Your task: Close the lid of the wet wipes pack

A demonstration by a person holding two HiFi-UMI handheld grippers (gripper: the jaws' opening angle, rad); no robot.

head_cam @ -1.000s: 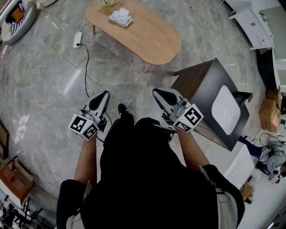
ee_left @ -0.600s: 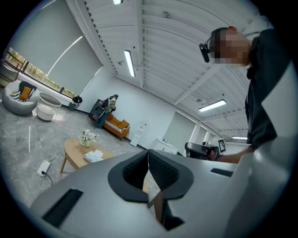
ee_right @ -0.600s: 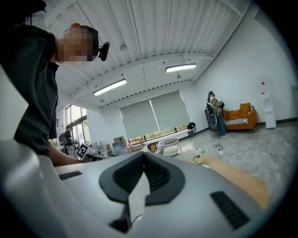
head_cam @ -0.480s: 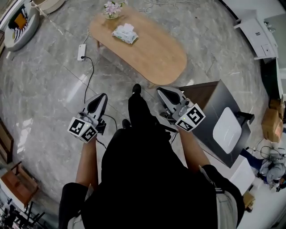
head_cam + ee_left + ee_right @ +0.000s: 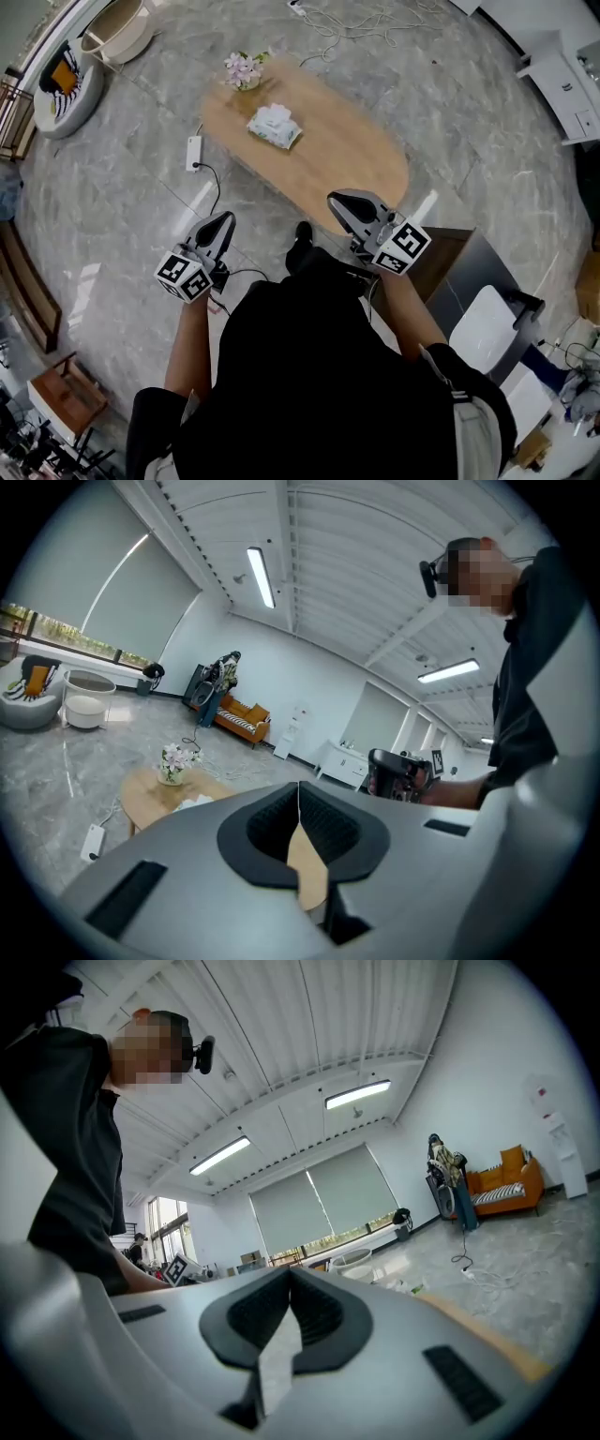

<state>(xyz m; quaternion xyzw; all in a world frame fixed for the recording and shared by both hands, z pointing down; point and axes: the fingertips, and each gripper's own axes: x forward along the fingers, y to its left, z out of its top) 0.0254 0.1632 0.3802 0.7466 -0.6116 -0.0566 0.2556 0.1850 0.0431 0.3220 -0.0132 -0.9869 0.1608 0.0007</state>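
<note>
The wet wipes pack (image 5: 274, 126) lies on the oval wooden table (image 5: 347, 159), near its far left end beside a small flower vase (image 5: 244, 70). I cannot tell how its lid stands from here. My left gripper (image 5: 225, 219) hangs over the floor, well short of the table, shut and holding nothing. At the table's near edge my right gripper (image 5: 337, 199) is also shut and holding nothing. In the left gripper view the jaws (image 5: 299, 789) meet, with the table (image 5: 150, 794) and vase (image 5: 175, 761) far beyond. The right gripper view shows its jaws (image 5: 291, 1271) pressed together.
A white power strip (image 5: 194, 153) with a black cable lies on the marble floor left of the table. A dark cabinet (image 5: 450, 267) with a white device (image 5: 483, 328) on top stands at my right. Round baskets (image 5: 117, 33) sit far left. My shoe (image 5: 302, 234) is near the table.
I have walked toward the table: it and the wipes pack sit lower and nearer in the head view. The cabinet has slid to my right. Both grippers stay shut.
</note>
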